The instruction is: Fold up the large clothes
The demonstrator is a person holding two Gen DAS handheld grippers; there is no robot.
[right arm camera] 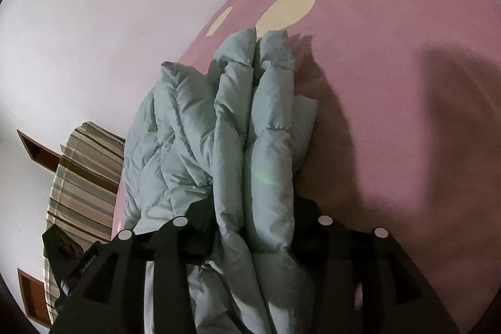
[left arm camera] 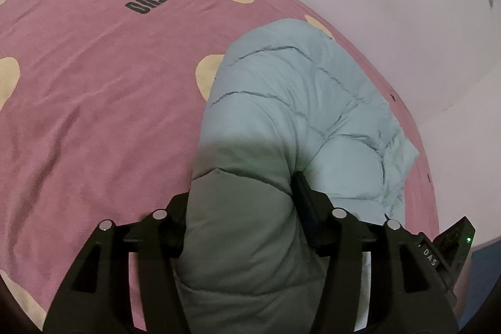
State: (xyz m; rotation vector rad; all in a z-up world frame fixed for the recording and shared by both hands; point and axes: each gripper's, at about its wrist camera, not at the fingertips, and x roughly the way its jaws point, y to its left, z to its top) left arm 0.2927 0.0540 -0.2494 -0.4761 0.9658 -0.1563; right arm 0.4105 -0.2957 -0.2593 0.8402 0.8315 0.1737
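The pale-blue puffer jacket (left arm camera: 291, 102) already lies bundled in thick folds on the pink bed (left arm camera: 94, 102) near the wall, with the left gripper (left arm camera: 241, 208) and right gripper (right arm camera: 250, 215) each straddling a fold, jaws apart, so little seems left beyond letting go.

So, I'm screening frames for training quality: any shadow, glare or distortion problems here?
Left wrist view: the gripper end of the puffer jacket lies in dark shadow, the bedsheet bows with fisheye. Right wrist view: a faint green flare on the jacket, a broad soft shadow on the sheet, dark corners.
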